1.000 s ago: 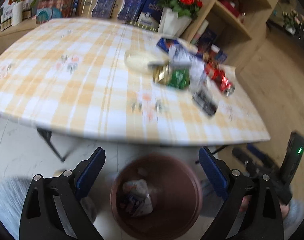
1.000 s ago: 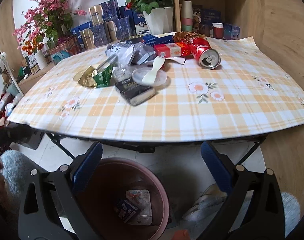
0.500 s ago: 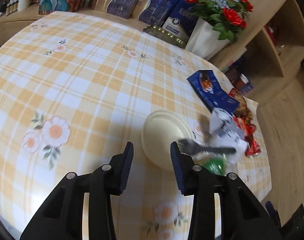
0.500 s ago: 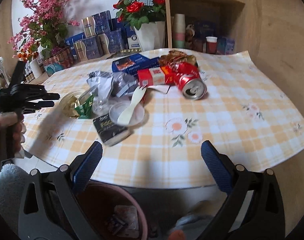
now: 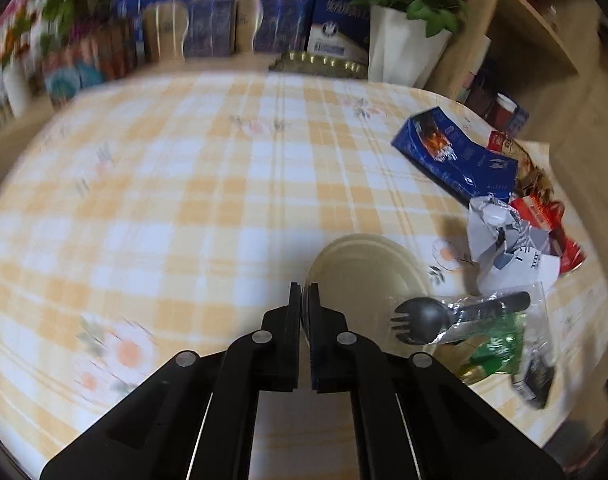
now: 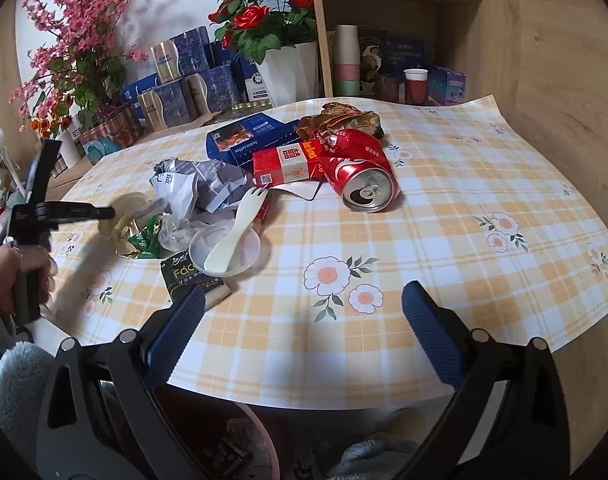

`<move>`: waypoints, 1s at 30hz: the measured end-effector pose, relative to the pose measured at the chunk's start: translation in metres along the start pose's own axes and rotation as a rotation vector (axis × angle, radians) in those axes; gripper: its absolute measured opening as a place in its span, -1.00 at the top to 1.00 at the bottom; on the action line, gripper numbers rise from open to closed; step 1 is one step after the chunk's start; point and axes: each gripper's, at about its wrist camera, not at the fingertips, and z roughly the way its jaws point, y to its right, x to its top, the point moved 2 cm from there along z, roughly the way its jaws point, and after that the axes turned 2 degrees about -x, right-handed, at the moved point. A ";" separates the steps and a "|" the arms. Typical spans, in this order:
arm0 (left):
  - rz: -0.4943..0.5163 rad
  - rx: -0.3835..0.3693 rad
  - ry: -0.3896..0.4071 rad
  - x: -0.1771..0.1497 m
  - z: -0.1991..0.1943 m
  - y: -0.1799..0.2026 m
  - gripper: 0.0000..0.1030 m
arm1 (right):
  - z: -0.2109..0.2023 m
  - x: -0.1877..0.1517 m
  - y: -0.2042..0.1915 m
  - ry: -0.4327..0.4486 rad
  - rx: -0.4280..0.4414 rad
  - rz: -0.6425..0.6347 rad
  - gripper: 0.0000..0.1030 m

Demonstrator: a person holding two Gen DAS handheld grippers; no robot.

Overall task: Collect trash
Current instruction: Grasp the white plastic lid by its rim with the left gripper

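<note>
My left gripper (image 5: 303, 294) is shut on the near rim of a cream plastic lid (image 5: 368, 268) lying on the checked tablecloth. It also shows in the right wrist view (image 6: 108, 212). Beside the lid lie a black spork in clear wrap (image 5: 424, 316), crumpled paper (image 5: 500, 236), a green wrapper (image 5: 496, 350) and a blue box (image 5: 456, 156). My right gripper (image 6: 304, 312) is open and empty above the table's front edge, near a black pack (image 6: 192, 278), a white lid with a cream spork (image 6: 226, 246), a red can (image 6: 356, 172) and a red carton (image 6: 288, 164).
A brown trash bin (image 6: 232, 448) stands on the floor under the table's front edge. A white vase of red roses (image 6: 292, 72), blue boxes (image 6: 192, 76) and a wooden shelf (image 6: 388, 40) stand behind the table.
My left gripper rose from above the bin to the table and closed on the cream lid's rim. My right gripper moved up and forward toward the trash pile, staying open.
</note>
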 end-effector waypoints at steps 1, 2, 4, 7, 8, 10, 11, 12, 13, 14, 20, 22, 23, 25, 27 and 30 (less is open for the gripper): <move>0.041 0.042 0.025 0.004 -0.007 -0.001 0.93 | 0.001 0.000 0.000 -0.002 -0.002 0.000 -0.89; 0.079 0.078 0.050 0.008 -0.013 -0.003 0.93 | 0.001 0.000 0.000 -0.003 -0.002 0.001 -0.89; 0.182 0.178 0.100 0.019 -0.028 -0.003 0.93 | 0.002 0.000 -0.001 -0.002 0.001 0.004 -0.89; 0.305 0.286 0.156 0.029 -0.044 -0.004 0.93 | 0.003 -0.001 -0.002 0.001 0.003 0.006 -0.89; 0.340 0.316 0.175 0.032 -0.049 -0.004 0.93 | 0.003 -0.001 -0.002 0.001 0.003 0.005 -0.89; 0.394 0.364 0.218 0.037 -0.062 -0.005 0.93 | 0.004 -0.001 -0.002 0.001 0.000 0.005 -0.89; 0.406 0.375 0.234 0.039 -0.067 -0.006 0.93 | 0.005 -0.001 -0.001 -0.001 0.000 0.007 -0.89; 0.410 0.379 0.249 0.041 -0.072 -0.008 0.93 | 0.005 -0.001 0.000 -0.002 0.002 0.011 -0.89; 0.401 0.376 0.258 0.042 -0.077 -0.011 0.92 | 0.006 -0.001 0.001 -0.004 0.003 0.016 -0.89; 0.384 0.366 0.263 0.043 -0.080 -0.013 0.93 | 0.007 0.000 0.002 -0.005 0.002 0.019 -0.89; 0.198 0.269 0.282 0.051 -0.099 -0.037 0.93 | 0.012 0.016 0.008 0.002 -0.019 -0.019 -0.89; 0.117 0.219 0.288 0.053 -0.105 -0.047 0.93 | 0.018 0.030 0.010 -0.003 -0.038 -0.053 -0.89; 0.086 0.195 0.292 0.053 -0.107 -0.051 0.93 | 0.022 0.036 0.011 -0.009 -0.046 -0.068 -0.89; 0.009 0.119 0.296 0.053 -0.114 -0.057 0.93 | 0.033 0.052 0.013 -0.028 -0.072 -0.110 -0.89; -0.067 0.033 0.290 0.051 -0.116 -0.061 0.93 | 0.050 0.072 0.016 -0.048 -0.094 -0.148 -0.89; -0.157 -0.079 0.270 0.045 -0.117 -0.060 0.93 | 0.082 0.094 0.019 -0.099 -0.130 -0.189 -0.88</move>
